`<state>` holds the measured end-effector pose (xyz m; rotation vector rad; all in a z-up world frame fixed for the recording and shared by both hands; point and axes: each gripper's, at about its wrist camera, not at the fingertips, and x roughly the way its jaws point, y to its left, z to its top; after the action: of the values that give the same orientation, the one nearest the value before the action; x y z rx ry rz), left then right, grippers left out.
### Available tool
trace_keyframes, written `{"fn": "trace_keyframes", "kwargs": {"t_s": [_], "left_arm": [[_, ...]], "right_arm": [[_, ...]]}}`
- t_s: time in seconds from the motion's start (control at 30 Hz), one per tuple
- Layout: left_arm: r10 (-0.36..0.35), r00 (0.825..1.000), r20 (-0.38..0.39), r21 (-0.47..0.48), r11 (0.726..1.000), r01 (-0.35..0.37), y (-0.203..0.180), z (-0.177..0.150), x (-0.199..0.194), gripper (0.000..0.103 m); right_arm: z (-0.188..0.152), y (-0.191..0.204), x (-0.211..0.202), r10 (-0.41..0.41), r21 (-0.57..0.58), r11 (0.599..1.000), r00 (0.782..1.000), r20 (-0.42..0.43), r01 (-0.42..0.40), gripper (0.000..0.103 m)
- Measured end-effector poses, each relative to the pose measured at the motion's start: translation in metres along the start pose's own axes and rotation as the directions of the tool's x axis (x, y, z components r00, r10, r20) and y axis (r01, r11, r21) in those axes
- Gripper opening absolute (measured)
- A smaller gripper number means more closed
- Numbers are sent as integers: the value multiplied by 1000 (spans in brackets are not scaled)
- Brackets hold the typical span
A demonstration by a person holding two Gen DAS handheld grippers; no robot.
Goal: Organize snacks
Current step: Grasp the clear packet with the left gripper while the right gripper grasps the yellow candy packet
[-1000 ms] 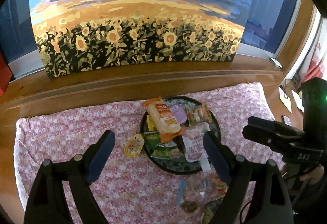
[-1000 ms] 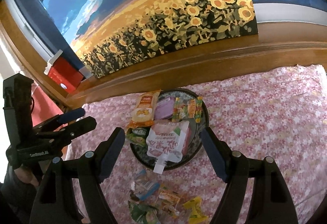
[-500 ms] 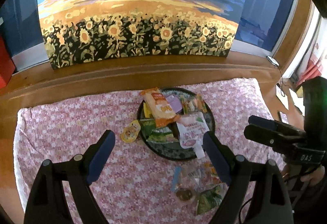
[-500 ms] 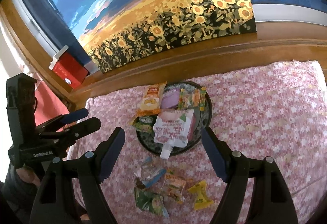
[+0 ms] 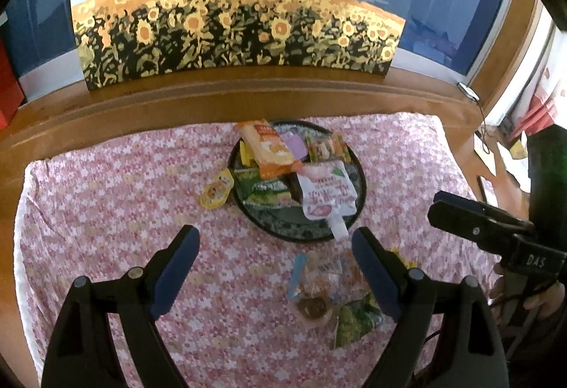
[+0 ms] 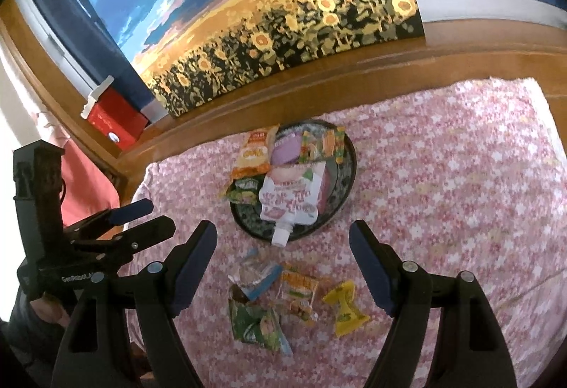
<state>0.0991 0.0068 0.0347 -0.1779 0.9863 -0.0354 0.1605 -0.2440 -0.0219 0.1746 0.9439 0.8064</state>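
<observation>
A dark round plate [image 5: 359, 189] [image 6: 349, 172] on the pink floral cloth holds several snacks: an orange packet [image 5: 267, 147], a purple pack [image 6: 285, 152] and a pink spouted pouch [image 5: 327, 195] [image 6: 288, 198] whose cap overhangs the rim. A yellow jelly cup [image 5: 217, 191] lies left of the plate. Loose snacks lie in front: a clear wrapper [image 6: 257, 276], a green packet [image 6: 257, 327], an orange packet [image 6: 297, 294], a yellow candy [image 6: 345, 308]. My left gripper [image 5: 274, 246] and right gripper [image 6: 283, 242] are open, empty, above the cloth before the plate.
A sunflower painting [image 5: 230, 19] leans on a wooden ledge [image 5: 248, 97] behind the cloth. A red box [image 6: 113, 122] stands at the ledge's left end. The cloth [image 5: 106, 211] spreads wide to both sides of the plate.
Both grippers have pulled back and up from the plate, so it looks smaller and the loose snacks in front have come fully into view. Both stay open.
</observation>
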Motion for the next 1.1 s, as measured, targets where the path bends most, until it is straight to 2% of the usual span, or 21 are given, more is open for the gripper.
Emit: {"fn": "trace_keyframes", "kwargs": {"t_s": [0.67, 0.9, 1.1], "left_arm": [[-26, 998, -49, 12, 1000, 27, -5, -24, 9, 91], [-22, 995, -98, 8, 1000, 23, -7, -41, 28, 91], [-24, 991, -132, 16, 1000, 26, -12, -43, 53, 91]], "right_arm": [[-37, -6, 11, -12, 32, 999, 997, -77, 14, 79], [-53, -10, 19, -5, 42, 999, 992, -122, 10, 79], [-62, -26, 25, -55, 68, 996, 991, -123, 64, 79]]}}
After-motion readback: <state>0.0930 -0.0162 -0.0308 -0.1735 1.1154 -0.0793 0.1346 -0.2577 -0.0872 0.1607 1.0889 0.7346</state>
